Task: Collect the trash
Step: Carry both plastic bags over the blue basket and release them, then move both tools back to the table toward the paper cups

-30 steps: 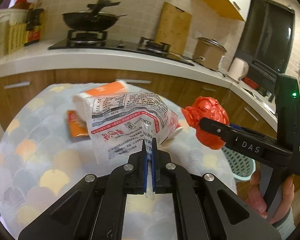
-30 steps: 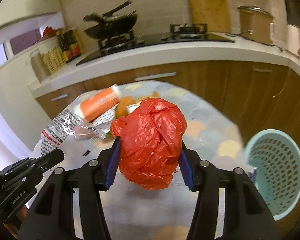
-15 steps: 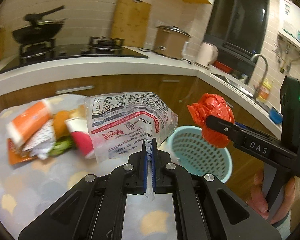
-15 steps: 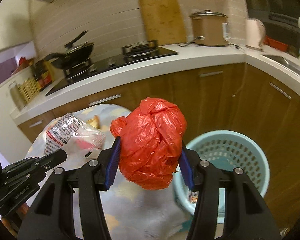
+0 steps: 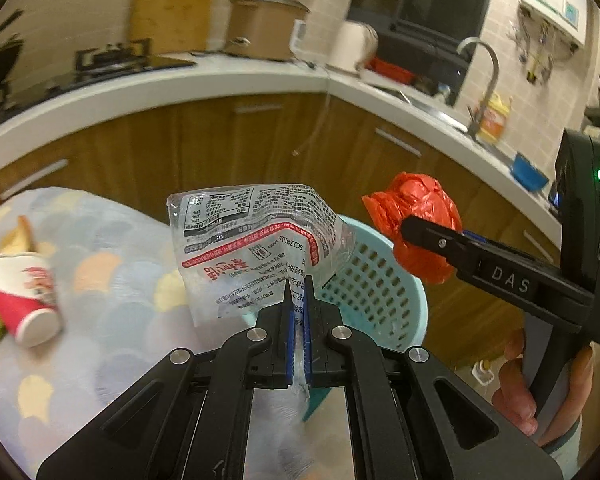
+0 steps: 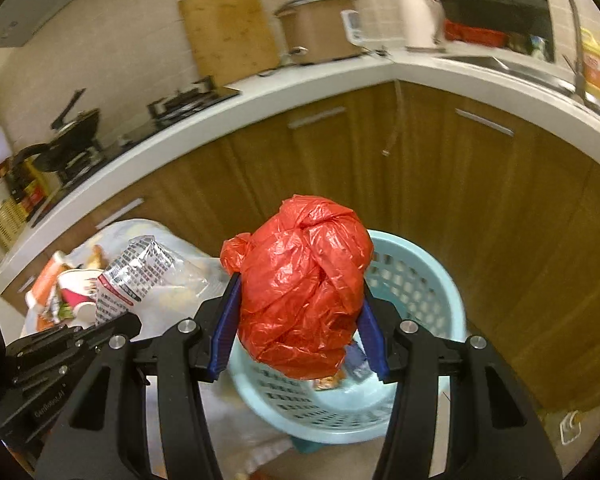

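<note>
Right gripper [image 6: 300, 312] clamps the red bag [image 6: 302, 288] directly above the blue basket [image 6: 428, 276], nearer than the left gripper [image 5: 296, 300], pinching the clear wrapper [image 5: 252, 240] beside its rim.

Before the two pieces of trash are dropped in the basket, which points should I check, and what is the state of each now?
1. Right tongs grip the red bag: ok.
2. Left tongs pinch the clear wrapper: ok.
3. Red bag over the basket opening: ok in the right wrist view.
4. Wrapper over the opening: cannot tell; it hangs near the rim beside the table.
5. Room in the basket: ok, only a little trash at the bottom.
</note>
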`<state>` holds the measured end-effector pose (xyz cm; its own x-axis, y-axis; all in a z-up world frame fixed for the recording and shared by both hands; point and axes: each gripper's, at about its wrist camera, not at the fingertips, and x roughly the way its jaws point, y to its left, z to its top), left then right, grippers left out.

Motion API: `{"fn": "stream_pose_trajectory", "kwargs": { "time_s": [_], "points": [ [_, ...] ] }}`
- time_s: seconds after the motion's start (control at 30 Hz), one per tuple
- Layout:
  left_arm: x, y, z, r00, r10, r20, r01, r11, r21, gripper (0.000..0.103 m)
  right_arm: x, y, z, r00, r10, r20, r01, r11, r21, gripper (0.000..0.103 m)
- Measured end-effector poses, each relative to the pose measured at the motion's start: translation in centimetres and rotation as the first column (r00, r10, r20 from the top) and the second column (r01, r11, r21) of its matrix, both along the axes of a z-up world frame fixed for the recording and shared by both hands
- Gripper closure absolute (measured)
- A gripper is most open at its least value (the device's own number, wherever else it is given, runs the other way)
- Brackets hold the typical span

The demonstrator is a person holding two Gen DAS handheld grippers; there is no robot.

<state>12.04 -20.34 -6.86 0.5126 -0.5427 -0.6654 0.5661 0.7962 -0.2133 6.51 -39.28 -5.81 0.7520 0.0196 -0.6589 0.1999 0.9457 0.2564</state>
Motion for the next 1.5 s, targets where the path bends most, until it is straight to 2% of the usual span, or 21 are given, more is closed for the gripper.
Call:
{"fn": "stream_pose_trajectory", "kwargs": {
  "time_s": [0.1,0.27,0.37,0.43,0.5,0.8,1.1,1.27,1.5],
  "points": [
    [0.2,-2.3,-1.4,0.996,-0.080,-0.042,0.081,0.996,0.026,0.101,0.1,-1.3,-1.2,0.999,-0.028,-0.030,0.028,1.000,0.013,0.053],
    [0.1,-5.5,-3.0,0.989,-0.134,-0.067,0.138,0.989,0.060,0.101,0.2,-3.2,-2.9,0.996,-0.058,-0.063,0.060,0.998,0.031,0.053],
    [0.4,-7.1,-4.2,0.985,-0.155,-0.082,0.162,0.983,0.091,0.096,0.4,-3.9,-3.7,0.994,-0.062,-0.094,0.066,0.997,0.043,0.048],
    [0.5,-7.4,-4.6,0.987,-0.139,-0.081,0.147,0.984,0.101,0.074,0.6,-4.2,-4.1,0.992,-0.063,-0.106,0.069,0.996,0.048,0.044],
    [0.7,-7.3,-4.9,0.989,-0.121,-0.082,0.130,0.986,0.109,0.063,0.7,-4.6,-4.5,0.991,-0.065,-0.117,0.072,0.996,0.053,0.043],
    [0.7,-6.6,-4.9,0.992,-0.106,-0.072,0.114,0.987,0.118,0.061,0.4,-5.5,-5.2,0.991,-0.065,-0.119,0.075,0.994,0.081,0.043],
    [-0.7,-4.6,-2.7,0.996,-0.088,-0.016,0.089,0.992,0.089,0.061,-0.2,-3.3,-2.7,0.998,-0.016,-0.053,0.020,0.997,0.074,0.043],
    [-1.3,-1.5,-0.7,0.999,-0.035,0.018,0.034,0.999,0.040,0.061,-0.1,-0.2,-0.3,0.999,0.047,0.002,-0.047,0.998,0.039,0.043],
    [-2.2,5.8,1.7,0.992,0.108,0.061,-0.107,0.994,-0.017,0.061,0.4,5.1,1.7,0.988,0.146,0.042,-0.146,0.989,-0.011,0.043]
  ]
}}
